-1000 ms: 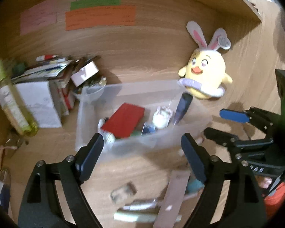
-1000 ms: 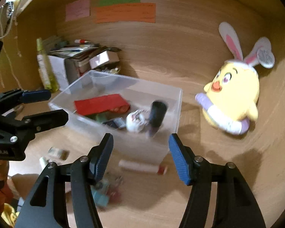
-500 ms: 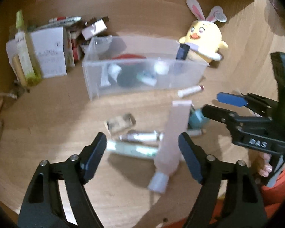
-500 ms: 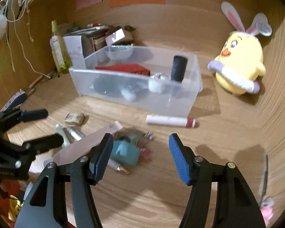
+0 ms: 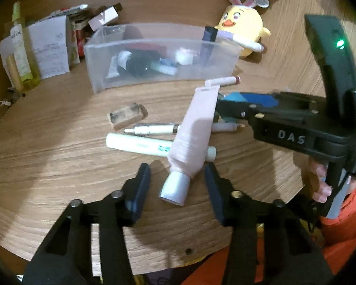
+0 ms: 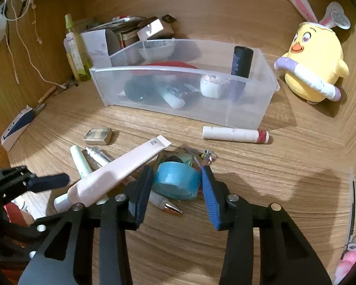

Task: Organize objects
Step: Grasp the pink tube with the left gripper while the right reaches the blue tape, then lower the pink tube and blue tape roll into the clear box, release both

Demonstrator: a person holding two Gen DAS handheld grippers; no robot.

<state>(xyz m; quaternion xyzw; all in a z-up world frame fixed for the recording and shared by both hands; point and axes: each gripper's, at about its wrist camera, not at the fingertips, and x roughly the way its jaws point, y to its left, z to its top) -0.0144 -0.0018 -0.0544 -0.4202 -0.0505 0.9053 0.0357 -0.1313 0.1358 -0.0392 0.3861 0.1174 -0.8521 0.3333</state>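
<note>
On the wooden tabletop [image 6: 284, 166], the pink tube [image 5: 193, 133] is flanked at its silver cap by the released left claw [image 5: 175, 178], the blue tape roll [image 6: 176, 181] is straddled ungripped by the released right claw [image 6: 175, 190], and farther off the clear bin [image 6: 244, 116] is seen holding small items.

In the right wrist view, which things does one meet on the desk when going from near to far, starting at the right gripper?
right gripper → blue tape roll → white lipstick tube → clear plastic bin → stack of boxes and papers
</note>
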